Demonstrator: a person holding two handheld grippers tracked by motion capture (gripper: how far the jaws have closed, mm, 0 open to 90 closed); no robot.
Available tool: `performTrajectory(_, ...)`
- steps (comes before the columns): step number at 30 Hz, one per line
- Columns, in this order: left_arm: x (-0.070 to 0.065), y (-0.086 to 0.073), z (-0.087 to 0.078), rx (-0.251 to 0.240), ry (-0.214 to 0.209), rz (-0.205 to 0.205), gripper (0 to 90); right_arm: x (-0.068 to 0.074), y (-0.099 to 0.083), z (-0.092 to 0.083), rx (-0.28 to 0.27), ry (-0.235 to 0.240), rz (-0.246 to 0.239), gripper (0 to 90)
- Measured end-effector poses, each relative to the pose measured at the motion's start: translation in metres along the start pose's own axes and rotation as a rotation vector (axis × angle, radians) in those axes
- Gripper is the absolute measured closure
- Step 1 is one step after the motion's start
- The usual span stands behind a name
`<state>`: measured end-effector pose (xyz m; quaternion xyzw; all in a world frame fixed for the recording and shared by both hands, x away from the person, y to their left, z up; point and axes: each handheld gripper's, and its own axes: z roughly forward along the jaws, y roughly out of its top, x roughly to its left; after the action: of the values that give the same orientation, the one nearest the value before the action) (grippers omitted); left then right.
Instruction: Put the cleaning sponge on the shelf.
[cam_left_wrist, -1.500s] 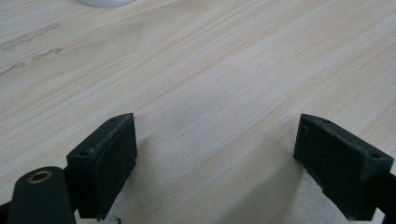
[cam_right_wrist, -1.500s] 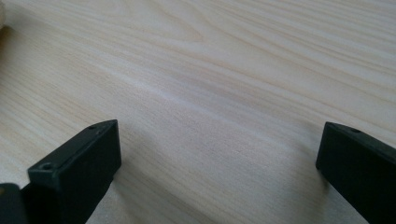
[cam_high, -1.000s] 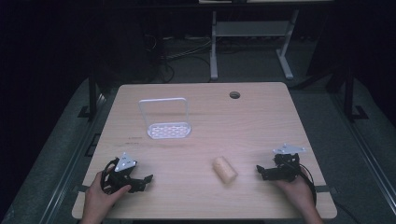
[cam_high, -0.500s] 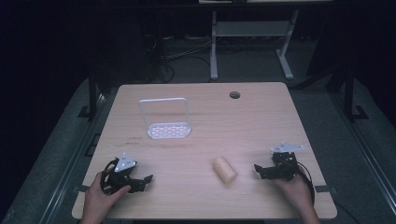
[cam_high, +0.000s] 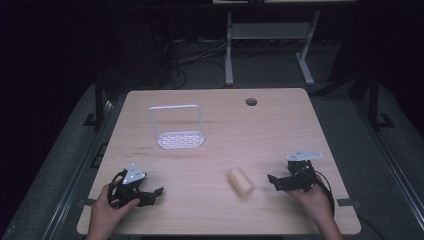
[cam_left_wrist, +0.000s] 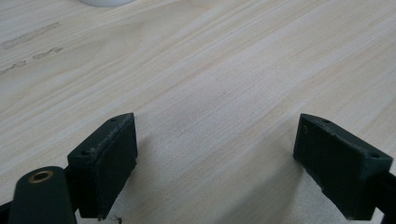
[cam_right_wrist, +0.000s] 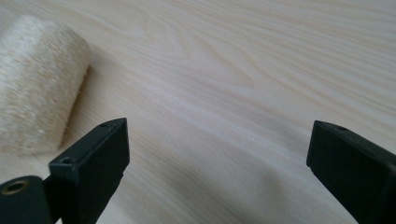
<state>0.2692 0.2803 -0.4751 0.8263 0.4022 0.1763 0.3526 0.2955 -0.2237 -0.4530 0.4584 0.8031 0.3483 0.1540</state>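
Table: a light wooden rectangular table (cam_high: 220, 145) with a small round hole (cam_high: 251, 102) near its far right edge.
Left gripper: the black two-jaw left gripper (cam_high: 154, 194) rests low on the table at the near left corner, held in the person's left hand (cam_high: 107, 212). In the left gripper view (cam_left_wrist: 212, 163) its jaws stand spread wide, with bare wood grain between them.
Right gripper: the black two-jaw right gripper (cam_high: 273, 181) sits at the near right, held in the person's right hand (cam_high: 314, 199), jaws pointing left toward the roll. In the right gripper view (cam_right_wrist: 219, 168) its jaws are spread wide, gripping nothing.
Roll: a pale cream fuzzy cylindrical roll (cam_high: 240, 182) lies on its side near the table's near middle, just left of the right gripper and apart from it (cam_right_wrist: 37, 84).
Rack: a white perforated oval base with an upright wire frame (cam_high: 178, 131) stands left of centre, well apart from both grippers.
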Motion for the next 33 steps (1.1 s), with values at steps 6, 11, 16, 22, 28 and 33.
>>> performTrajectory(6, 0.000, 0.000, 0.000, 0.000, 0.000, 0.000, 13.1, 0.007, 0.007, 0.001, -0.009, 0.015, -0.011, 5.8)
performTrajectory(11, 0.000, 0.000, 0.000, 0.000, 0.000, 0.000, 13.1, 0.014, 0.014, 0.001, -0.017, 0.039, -0.025, 5.7)
performTrajectory(16, 0.000, 0.000, 0.000, 0.000, 0.000, 0.000, 13.1, 0.018, 0.019, 0.003, -0.020, 0.054, -0.030, 5.8)
performTrajectory(22, 0.000, 0.000, 0.000, 0.000, 0.000, 0.000, 13.1, 0.027, 0.025, 0.003, -0.033, 0.077, -0.043, 5.7)
performTrajectory(28, 0.000, 0.000, 0.000, 0.000, 0.000, 0.000, 13.1, 0.037, 0.028, 0.005, -0.034, 0.097, -0.067, 5.8)
performTrajectory(33, 0.000, 0.000, 0.000, 0.000, 0.000, 0.000, 13.1, 0.043, 0.030, 0.006, -0.037, 0.110, -0.086, 5.7)
